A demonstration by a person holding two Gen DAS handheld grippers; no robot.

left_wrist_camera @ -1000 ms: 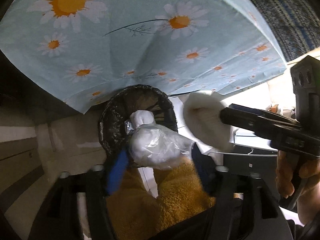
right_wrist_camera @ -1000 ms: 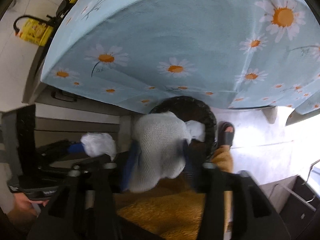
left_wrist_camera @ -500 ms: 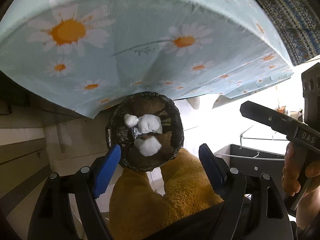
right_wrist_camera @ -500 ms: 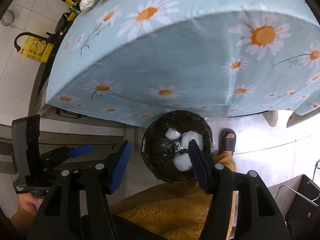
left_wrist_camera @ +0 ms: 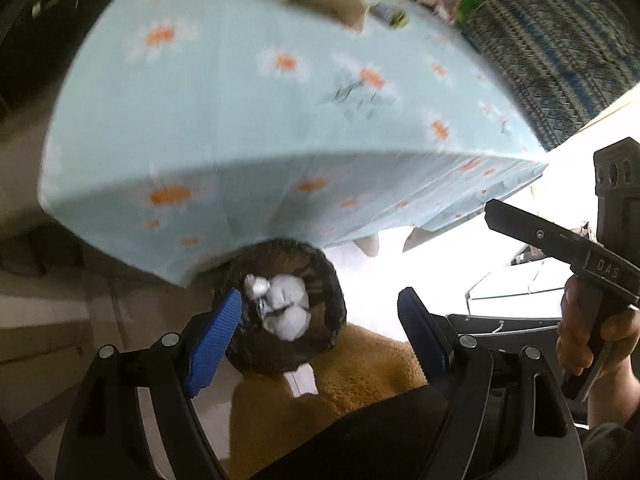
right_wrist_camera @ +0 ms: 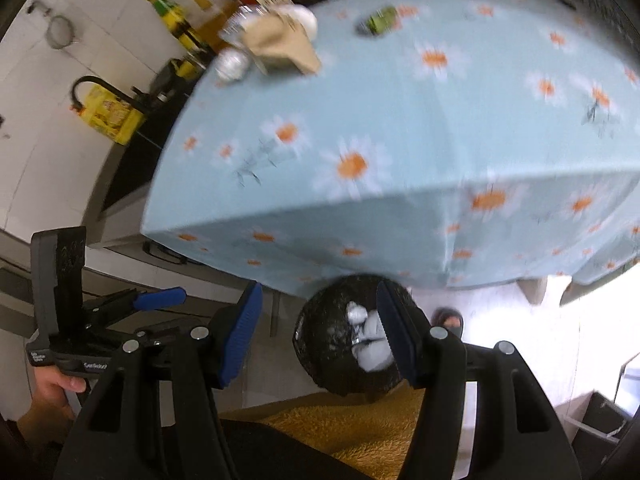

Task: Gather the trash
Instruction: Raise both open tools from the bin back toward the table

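Round bin lined with crinkled black plastic sits on the floor just under the table edge; inside lie several white crumpled wads of paper and film, soft and irregular, piled near the middle. Left gripper and right gripper both hover above the bin, ribbed blue pads spread apart, nothing between them. Judgement: a drop-off looks complete; next step is another pickup. Remaining candidates on the pale blue daisy-print tablecloth, at its far end: a crumpled tan paper bag, a shiny foil ball, a small green can-like item, blurred. Next move calls for lifting both tools over the table edge and reaching far.
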